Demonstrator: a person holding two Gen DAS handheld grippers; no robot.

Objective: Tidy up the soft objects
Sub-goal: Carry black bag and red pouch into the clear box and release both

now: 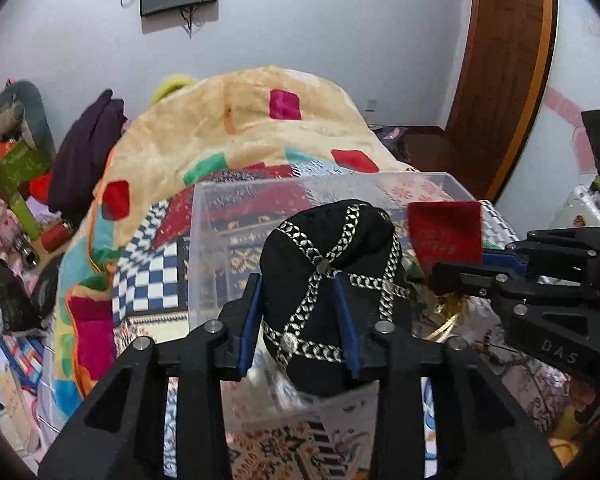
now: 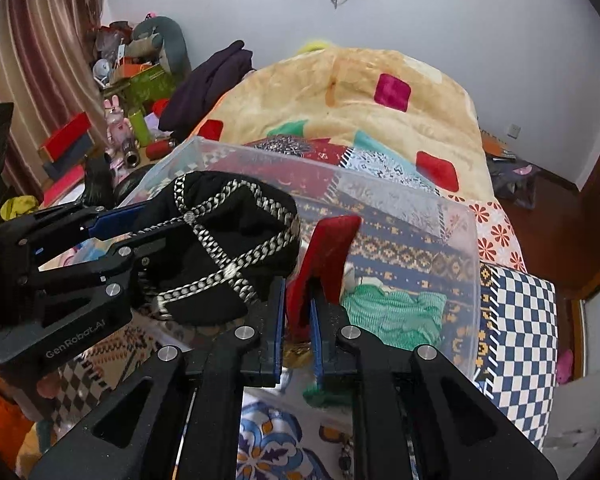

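Note:
A black cap with silver chain trim sits between the fingers of my left gripper. The jaws stand partly apart with the cap filling the gap and the pads against it. From the right wrist view the cap juts out of the left gripper over the near left corner of a clear plastic bin. My right gripper is shut on a red pouch, which stands upright above the bin. The left wrist view shows the pouch beside the cap. A green cloth lies inside the bin.
The bin rests on a patterned bedspread. Behind it a cream blanket with coloured squares is heaped up. A dark purple garment and a cluttered shelf are at the left. A wooden door stands at the right.

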